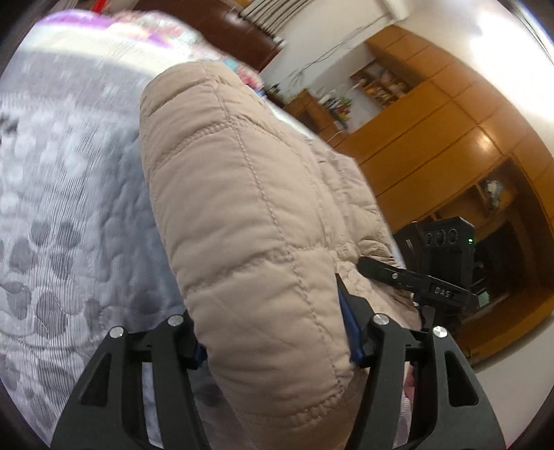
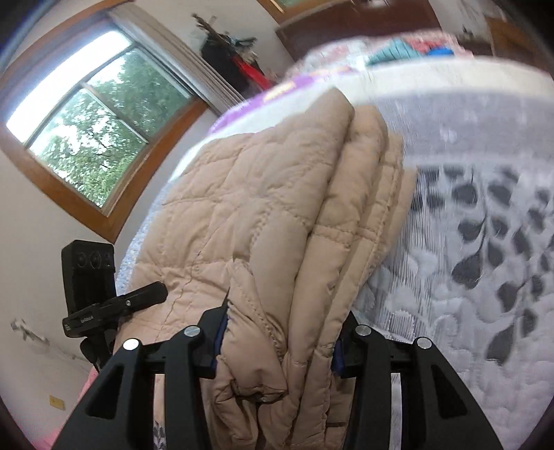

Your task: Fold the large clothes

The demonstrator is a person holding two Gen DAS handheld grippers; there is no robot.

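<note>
Quilted coat (image 1: 249, 221), beige, puffy, stitched in big rectangular panels with double seam lines, matte slightly crinkled fabric. It's bunched and folded into thick layers, held above a grey-white bedspread (image 1: 69, 214) with a dark leaf/petal pattern and ribbed quilting.

Left gripper (image 1: 277, 332): black frame, blue pads, jaws partway closed and pinched on a fat rounded fold of the coat; fabric fills the gap between the fingers. Right gripper (image 2: 277, 342): same build, jaws closed in on several stacked layers of the coat; three or four rolled edges visible between the fingers.

Left wrist view only: orange-brown wooden wardrobe (image 1: 432, 145) with glossy panels and open shelf nooks, dark brown headboard (image 1: 221, 31), and the right gripper's black finger (image 1: 398, 275) touching the coat's far edge, camera block behind it.

Right wrist view only: wood-framed window (image 2: 86, 121) with green trees outside, pleated curtain edge, the coat's layered side edges seen end-on, purple-trimmed bedding (image 2: 263, 100) behind, and the left gripper's finger (image 2: 138, 299) against the coat at lower left. Background of both views motion-blurred, bedspread detail smeared.
</note>
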